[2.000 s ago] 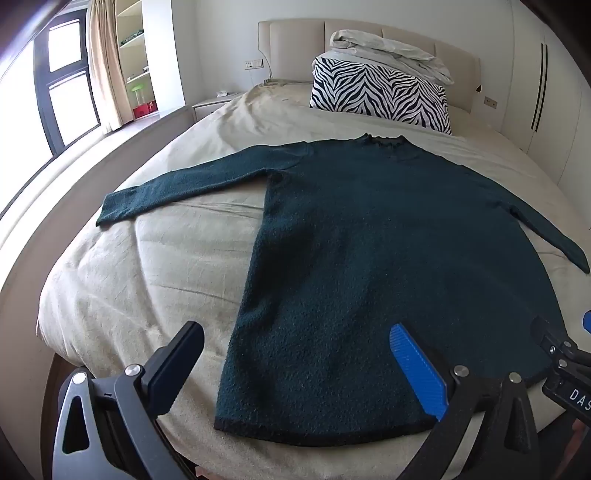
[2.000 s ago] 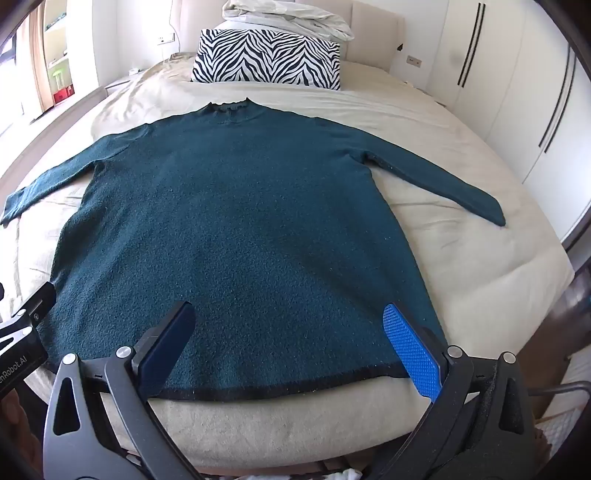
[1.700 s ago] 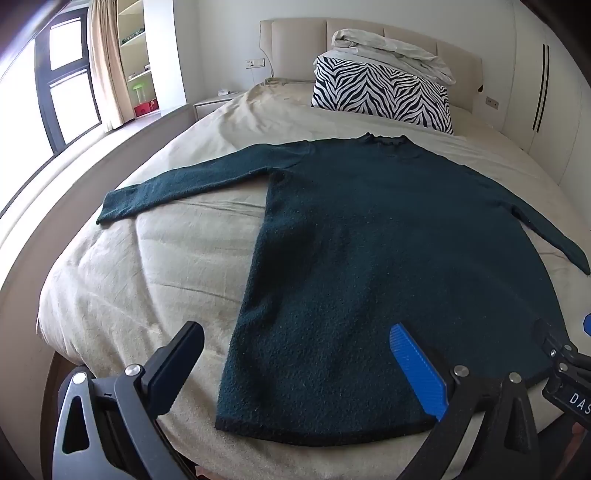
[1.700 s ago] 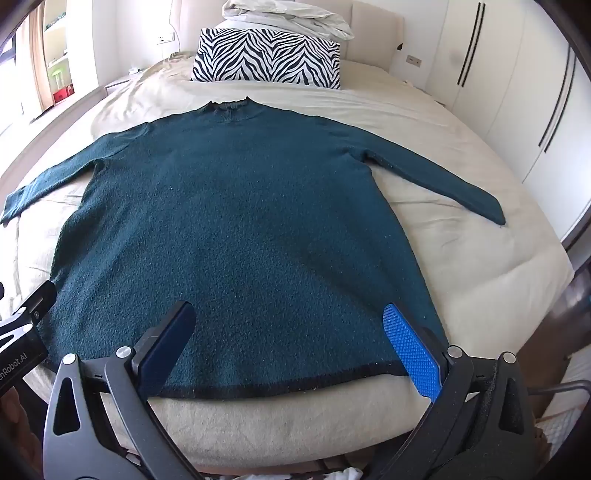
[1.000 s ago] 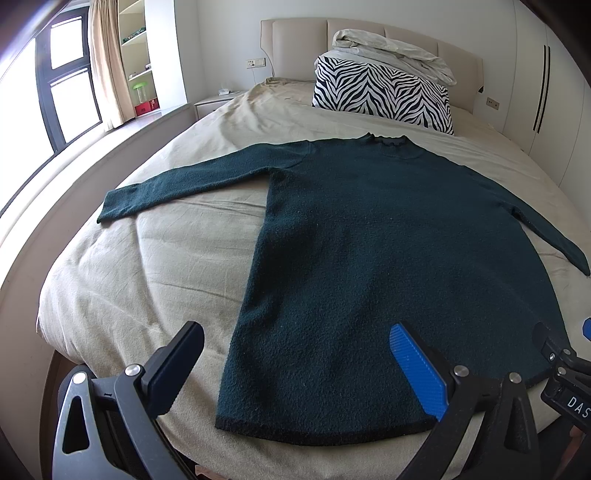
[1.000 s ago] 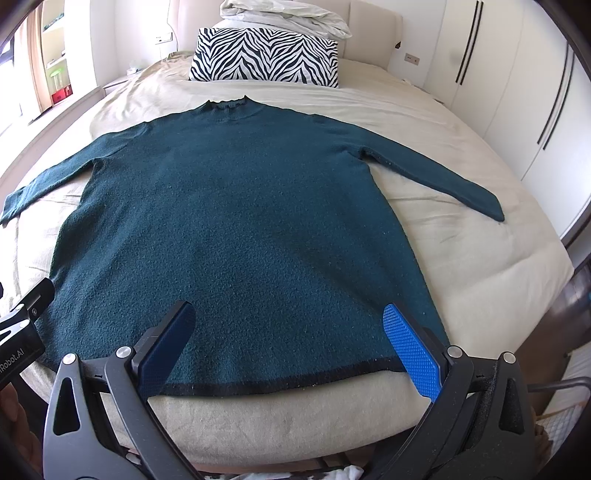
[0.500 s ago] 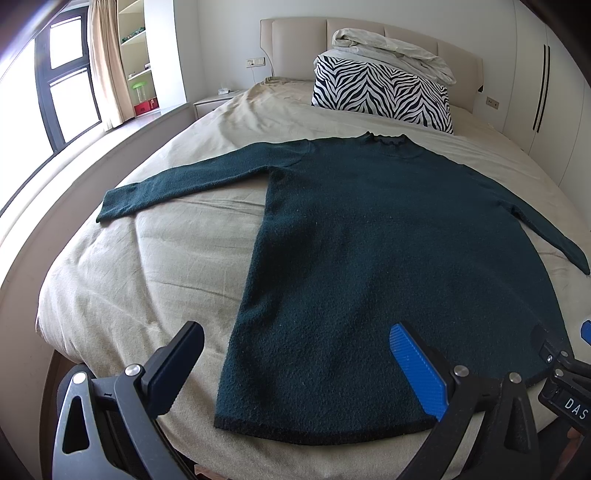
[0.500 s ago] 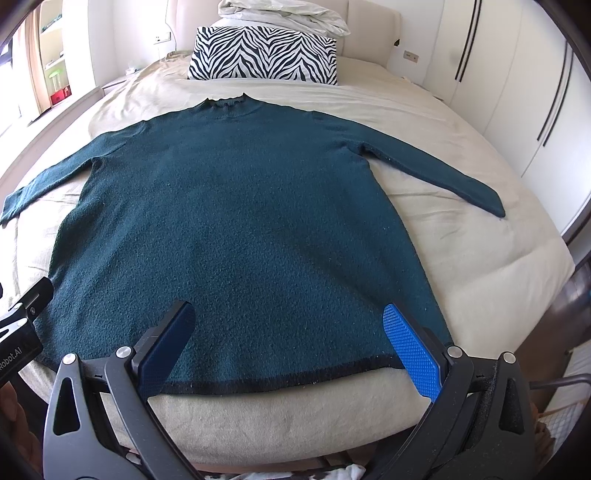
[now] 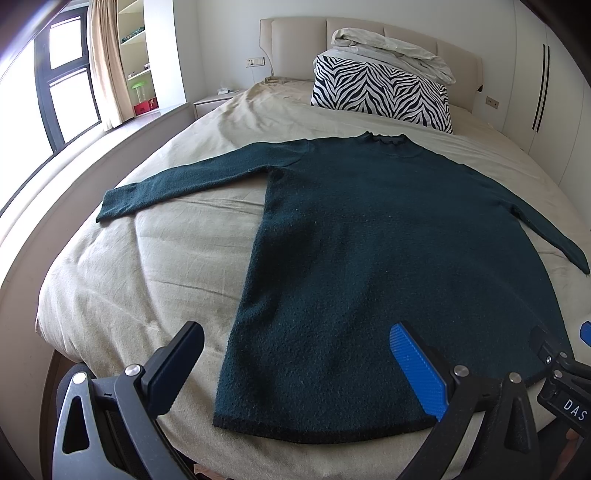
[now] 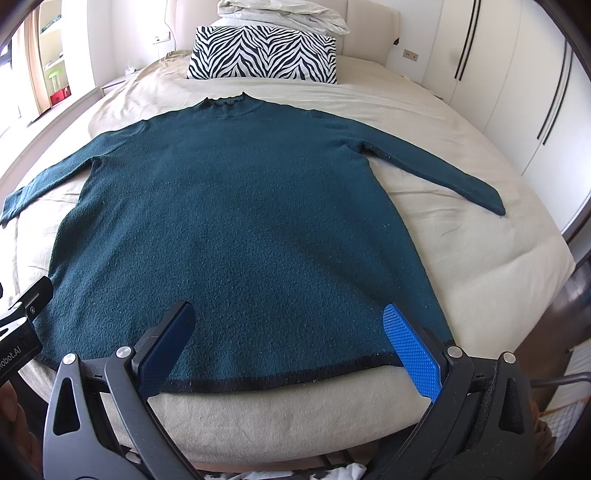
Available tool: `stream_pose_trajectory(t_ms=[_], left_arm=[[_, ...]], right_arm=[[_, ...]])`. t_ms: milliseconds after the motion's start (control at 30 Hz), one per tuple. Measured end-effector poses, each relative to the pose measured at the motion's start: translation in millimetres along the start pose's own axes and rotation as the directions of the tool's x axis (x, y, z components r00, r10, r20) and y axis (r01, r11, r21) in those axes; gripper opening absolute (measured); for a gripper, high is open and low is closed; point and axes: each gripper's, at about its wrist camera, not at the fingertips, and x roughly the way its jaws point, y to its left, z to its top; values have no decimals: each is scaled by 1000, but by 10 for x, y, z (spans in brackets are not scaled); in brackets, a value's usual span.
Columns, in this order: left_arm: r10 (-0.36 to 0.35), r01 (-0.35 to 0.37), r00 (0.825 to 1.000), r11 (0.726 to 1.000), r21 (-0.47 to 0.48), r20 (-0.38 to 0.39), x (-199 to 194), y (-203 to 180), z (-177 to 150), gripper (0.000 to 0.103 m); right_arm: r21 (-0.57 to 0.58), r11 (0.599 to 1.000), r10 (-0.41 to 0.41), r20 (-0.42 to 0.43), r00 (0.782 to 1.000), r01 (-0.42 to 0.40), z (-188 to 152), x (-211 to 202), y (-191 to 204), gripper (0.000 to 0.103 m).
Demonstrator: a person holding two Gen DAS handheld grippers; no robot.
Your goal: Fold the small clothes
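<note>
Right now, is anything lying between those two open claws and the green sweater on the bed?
Nothing visible is. The dark green sweater lies flat on the beige bedspread, its hem bare in front of the right gripper and left gripper. The zebra pillow sits beyond the collar.

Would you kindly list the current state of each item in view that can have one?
sweater: spread flat on the bed, unfolded, both sleeves stretched outward.
left claw: open, empty, at the hem's left corner.
right claw: open, empty, at the hem's right side.
zebra pillow: propped near the headboard.
bundled bedding: crumpled on top of the pillow.
</note>
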Motion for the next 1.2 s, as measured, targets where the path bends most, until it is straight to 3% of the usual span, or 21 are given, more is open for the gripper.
stream_pose_trajectory(t_ms=[1200], left_arm=[[1,-1,1000,1000,-7,-11,26,-1,-47,103]], right_arm=[[6,1000,4,-12,1000,-4,-54,26,14,103]])
